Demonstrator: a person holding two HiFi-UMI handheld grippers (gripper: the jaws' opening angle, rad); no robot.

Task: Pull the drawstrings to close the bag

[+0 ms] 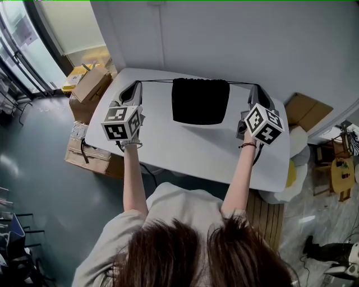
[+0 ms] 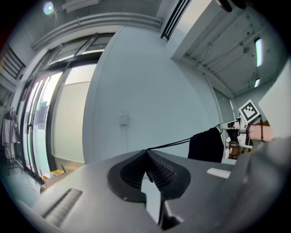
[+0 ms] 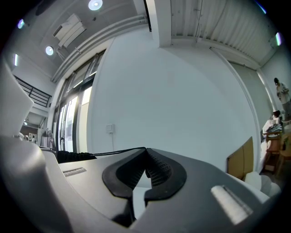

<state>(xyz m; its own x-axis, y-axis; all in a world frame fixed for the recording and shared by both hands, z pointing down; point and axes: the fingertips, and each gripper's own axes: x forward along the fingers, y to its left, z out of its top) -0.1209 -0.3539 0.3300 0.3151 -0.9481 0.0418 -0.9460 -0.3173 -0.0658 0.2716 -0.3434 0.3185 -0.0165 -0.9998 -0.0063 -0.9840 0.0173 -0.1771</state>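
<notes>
1. The black bag (image 1: 200,101) sits on the white table (image 1: 168,148), between the grippers.
2. The left gripper (image 1: 136,85) and right gripper (image 1: 253,87) each pinch a taut drawstring (image 1: 157,81).
3. The pull seems nearly finished; next probably comes a last outward tug.

Daylight is entering through tall windows (image 2: 38,123) at left; a ceiling lamp (image 3: 94,4) is glaring overhead. The white table (image 1: 168,146) is showing even light and soft shadows. The black bag (image 1: 200,101) is losing all detail. Both gripper views are bending and darkening at their edges.
</notes>
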